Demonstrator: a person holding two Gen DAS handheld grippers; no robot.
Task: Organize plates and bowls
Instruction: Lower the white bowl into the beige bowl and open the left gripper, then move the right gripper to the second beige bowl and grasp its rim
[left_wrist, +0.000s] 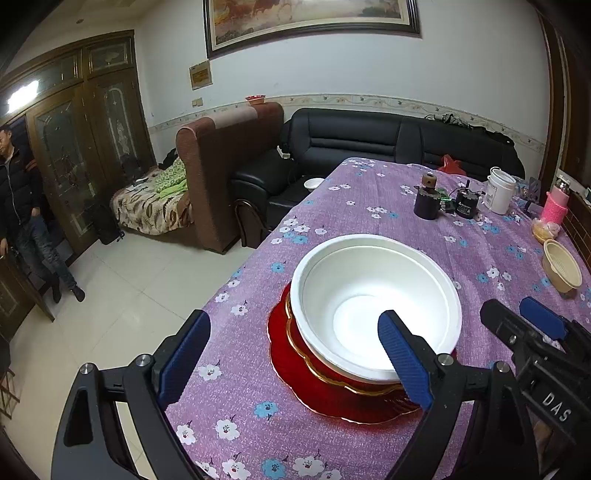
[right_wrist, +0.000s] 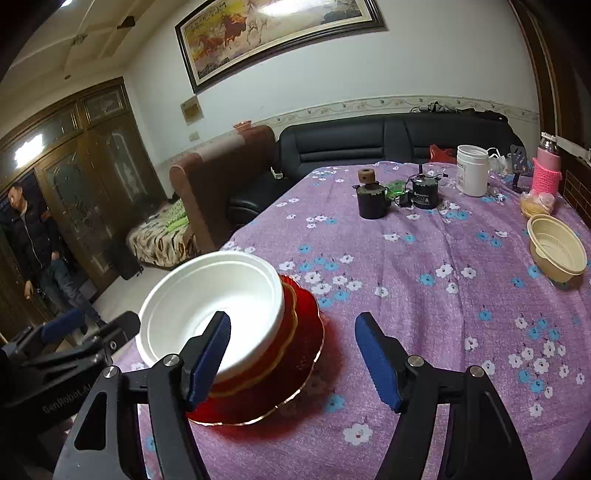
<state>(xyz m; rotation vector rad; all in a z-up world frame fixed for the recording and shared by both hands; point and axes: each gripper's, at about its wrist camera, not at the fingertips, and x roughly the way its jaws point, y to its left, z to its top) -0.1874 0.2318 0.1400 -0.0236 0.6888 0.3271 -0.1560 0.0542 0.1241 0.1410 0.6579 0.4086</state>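
A white bowl (left_wrist: 373, 306) (right_wrist: 212, 302) sits stacked on a gold-rimmed red dish (left_wrist: 295, 332) (right_wrist: 290, 314), which rests on a larger red plate (left_wrist: 317, 395) (right_wrist: 291, 384) on the purple flowered tablecloth. My left gripper (left_wrist: 293, 334) is open just in front of the stack, its right finger over the bowl's near rim. My right gripper (right_wrist: 293, 334) is open to the right of the stack, its left finger in front of the bowl. A beige bowl (left_wrist: 561, 269) (right_wrist: 557, 249) stands alone at the right.
The table's left edge (left_wrist: 243, 266) drops to a tiled floor. At the far end stand a dark cup (right_wrist: 371, 201), a black device (right_wrist: 424, 192), a white jar (right_wrist: 472, 170) and a pink-sleeved bottle (right_wrist: 546, 173). A man (left_wrist: 26, 206) stands by the door.
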